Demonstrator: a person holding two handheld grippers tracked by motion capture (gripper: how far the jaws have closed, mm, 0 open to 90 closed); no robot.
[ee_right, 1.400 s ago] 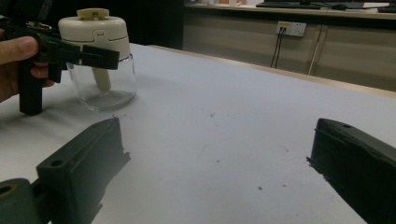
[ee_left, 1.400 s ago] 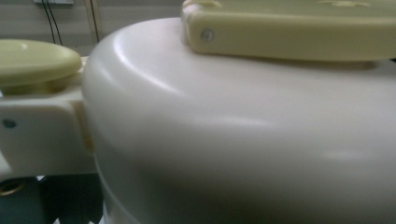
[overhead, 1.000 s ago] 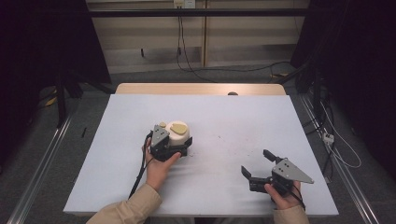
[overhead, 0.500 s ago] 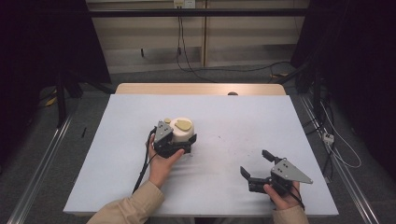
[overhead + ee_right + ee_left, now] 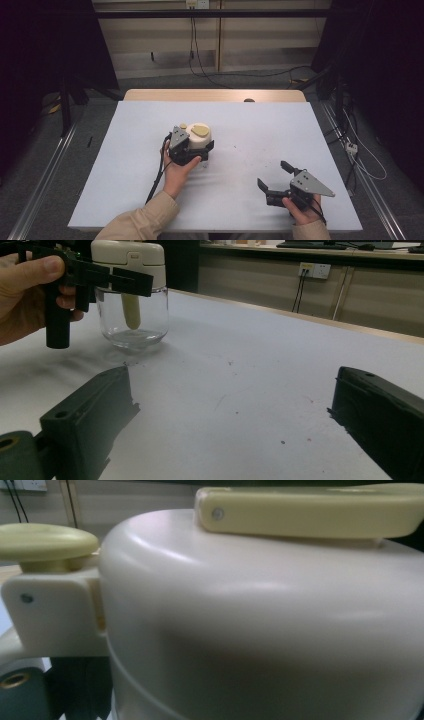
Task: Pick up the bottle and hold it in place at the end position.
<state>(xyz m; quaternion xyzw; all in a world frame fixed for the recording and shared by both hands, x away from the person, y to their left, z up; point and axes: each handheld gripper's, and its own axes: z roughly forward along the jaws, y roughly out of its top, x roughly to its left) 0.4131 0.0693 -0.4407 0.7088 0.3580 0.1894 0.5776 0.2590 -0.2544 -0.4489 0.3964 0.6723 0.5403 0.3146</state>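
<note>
Left of centre on the bench (image 5: 125, 165), left tongs (image 5: 192, 147) pinch the jar (image 5: 132, 315) at its cream lid (image 5: 260, 620), jaws on either side of the lid rim. Jar stands upright on the bench; clear glass body, so probably fragile, slippery and fairly heavy; the plastic lid with yellow lever (image 5: 310, 510) and knob (image 5: 47, 542) looks like the safer hold, provided it is locked on. Plenty of bare bench around it, edges well apart. Right tongs (image 5: 277, 177) spread wide, hold nothing, low near the front edge.
</note>
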